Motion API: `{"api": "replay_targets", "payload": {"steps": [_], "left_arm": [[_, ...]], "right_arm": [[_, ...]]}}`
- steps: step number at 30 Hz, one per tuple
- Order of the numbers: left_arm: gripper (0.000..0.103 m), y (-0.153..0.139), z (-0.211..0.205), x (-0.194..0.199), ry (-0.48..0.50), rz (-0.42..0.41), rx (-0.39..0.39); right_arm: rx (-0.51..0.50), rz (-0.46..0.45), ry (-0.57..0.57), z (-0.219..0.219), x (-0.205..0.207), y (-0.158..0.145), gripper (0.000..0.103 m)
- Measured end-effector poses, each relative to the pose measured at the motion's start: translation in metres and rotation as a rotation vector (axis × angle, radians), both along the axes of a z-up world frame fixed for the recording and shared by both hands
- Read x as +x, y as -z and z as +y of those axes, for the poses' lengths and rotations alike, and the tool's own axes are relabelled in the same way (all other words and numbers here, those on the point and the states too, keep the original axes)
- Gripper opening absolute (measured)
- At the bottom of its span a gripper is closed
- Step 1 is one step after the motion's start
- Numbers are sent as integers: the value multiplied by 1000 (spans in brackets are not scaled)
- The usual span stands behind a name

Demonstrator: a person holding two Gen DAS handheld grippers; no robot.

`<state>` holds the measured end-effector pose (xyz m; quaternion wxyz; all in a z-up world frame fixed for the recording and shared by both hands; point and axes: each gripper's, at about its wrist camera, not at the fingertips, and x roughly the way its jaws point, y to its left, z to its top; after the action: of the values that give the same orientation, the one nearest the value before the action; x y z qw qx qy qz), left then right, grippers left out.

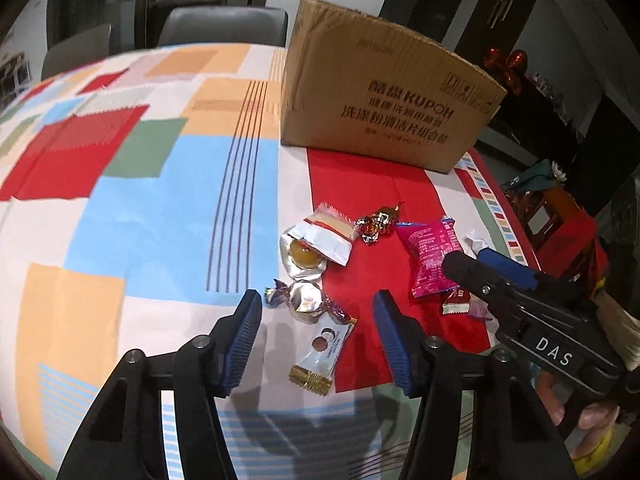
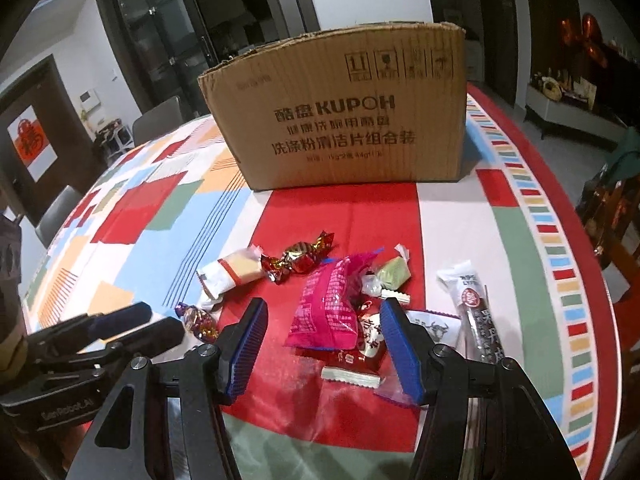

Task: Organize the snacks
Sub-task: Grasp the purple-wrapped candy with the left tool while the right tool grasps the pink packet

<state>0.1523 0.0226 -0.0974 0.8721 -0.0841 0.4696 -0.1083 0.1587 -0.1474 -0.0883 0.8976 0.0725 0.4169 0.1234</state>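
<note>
Several wrapped snacks lie on the patterned tablecloth in front of an open cardboard box point(image 1: 384, 92), which also shows in the right wrist view point(image 2: 344, 120). My left gripper point(image 1: 318, 320) is open and empty, over a silver twist candy point(image 1: 306, 300) and a clear packet with a gold end point(image 1: 324, 348). My right gripper point(image 2: 322, 328) is open and empty, its fingers either side of a pink packet point(image 2: 330, 304) and a red packet point(image 2: 356, 356). A white cake packet point(image 1: 332, 236) and a red-gold candy point(image 2: 300, 260) lie farther off.
A dark stick snack point(image 2: 478, 320) and a green candy point(image 2: 394, 274) lie to the right. The right gripper shows in the left wrist view point(image 1: 488, 264), and the left gripper in the right wrist view point(image 2: 140, 322). Chairs stand beyond the table's far edge.
</note>
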Motion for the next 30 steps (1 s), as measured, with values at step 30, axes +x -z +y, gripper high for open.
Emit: {"api": "replay_targets", "payload": {"steps": [30], "left_arm": [[23, 23, 4, 29, -67, 87, -9]], "right_arm": [[-220, -8, -16, 30, 25, 18, 42]]}}
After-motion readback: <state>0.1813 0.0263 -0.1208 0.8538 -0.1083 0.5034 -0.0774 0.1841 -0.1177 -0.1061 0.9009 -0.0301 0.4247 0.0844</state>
